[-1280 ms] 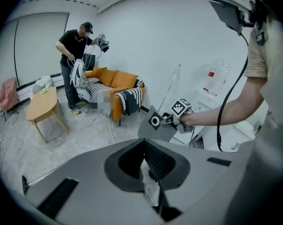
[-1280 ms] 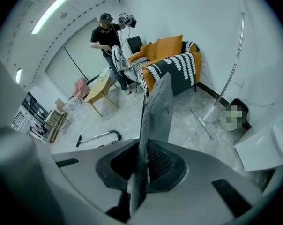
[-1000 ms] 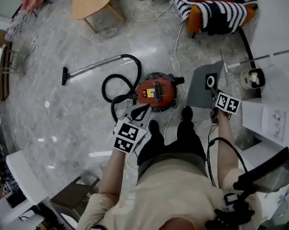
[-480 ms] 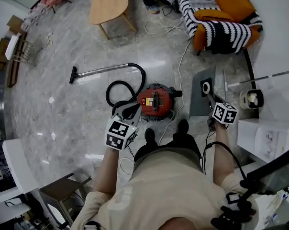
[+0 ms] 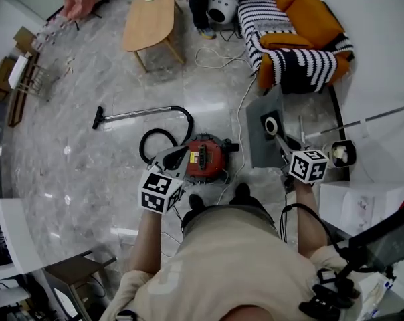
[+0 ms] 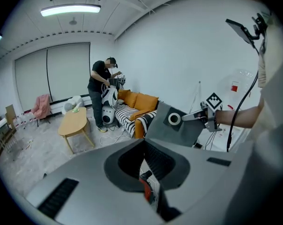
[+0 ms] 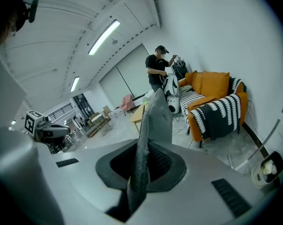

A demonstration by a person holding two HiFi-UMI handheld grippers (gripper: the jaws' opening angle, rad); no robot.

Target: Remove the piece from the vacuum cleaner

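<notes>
The red vacuum cleaner (image 5: 205,158) stands on the marble floor in front of the person's feet, with its black hose (image 5: 163,134) and wand (image 5: 132,116) to the left. My right gripper (image 5: 282,142) is shut on the edge of a grey dust bag (image 5: 264,131) with a white ring and holds it in the air to the right of the cleaner. In the right gripper view the bag (image 7: 144,139) stands edge-on between the jaws of my right gripper (image 7: 141,158). My left gripper (image 5: 182,154) hovers at the cleaner's left side; its jaws look shut and hold nothing, with my left gripper (image 6: 144,144) pointing down at the red body.
An orange sofa with a striped blanket (image 5: 302,25) stands at the back right and a wooden table (image 5: 148,19) at the back. A white cable (image 5: 239,112) runs across the floor. A small bin (image 5: 341,154) and a white cabinet (image 5: 362,202) are on the right. A person (image 6: 101,90) stands by the sofa.
The right gripper has lifted the grey bag higher, away from the cleaner, so it looks larger and more upright. The left gripper has stayed beside the cleaner.
</notes>
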